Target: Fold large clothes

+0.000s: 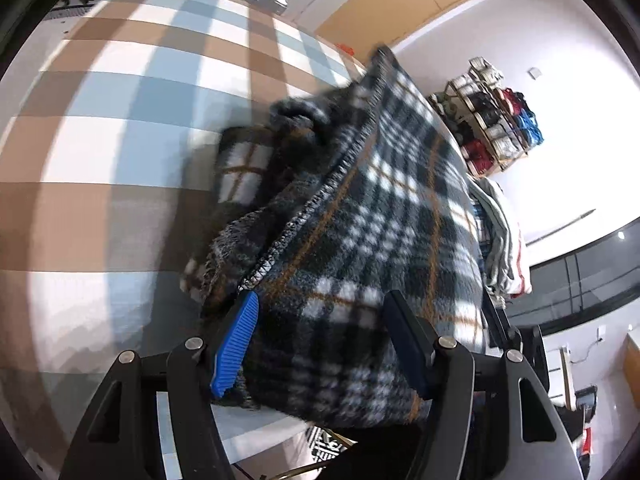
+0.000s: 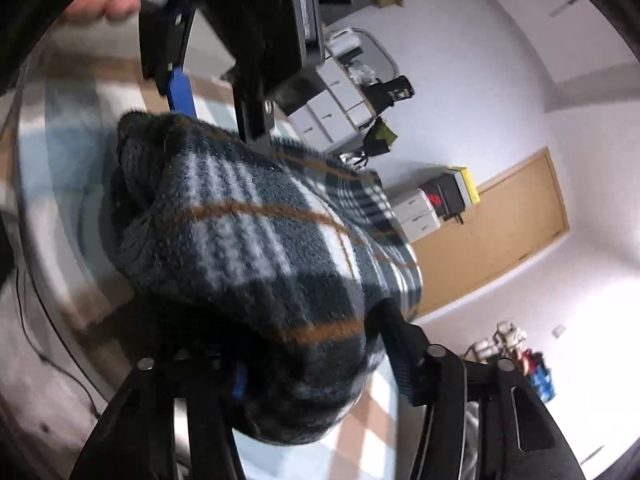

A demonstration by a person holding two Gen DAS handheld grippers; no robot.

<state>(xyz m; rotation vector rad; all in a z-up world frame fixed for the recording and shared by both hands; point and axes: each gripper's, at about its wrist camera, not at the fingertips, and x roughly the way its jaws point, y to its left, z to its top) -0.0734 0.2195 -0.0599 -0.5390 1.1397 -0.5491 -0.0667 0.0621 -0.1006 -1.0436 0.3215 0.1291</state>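
Fleecy dark-blue, white and tan plaid garment [image 1: 360, 216] fills the space between both pairs of fingers. The left gripper [image 1: 320, 340] is clamped on a thick fold; the right gripper [image 2: 316, 356] pinches another bunch. Beneath lies a brown, blue and white checked cloth [image 1: 120, 128].
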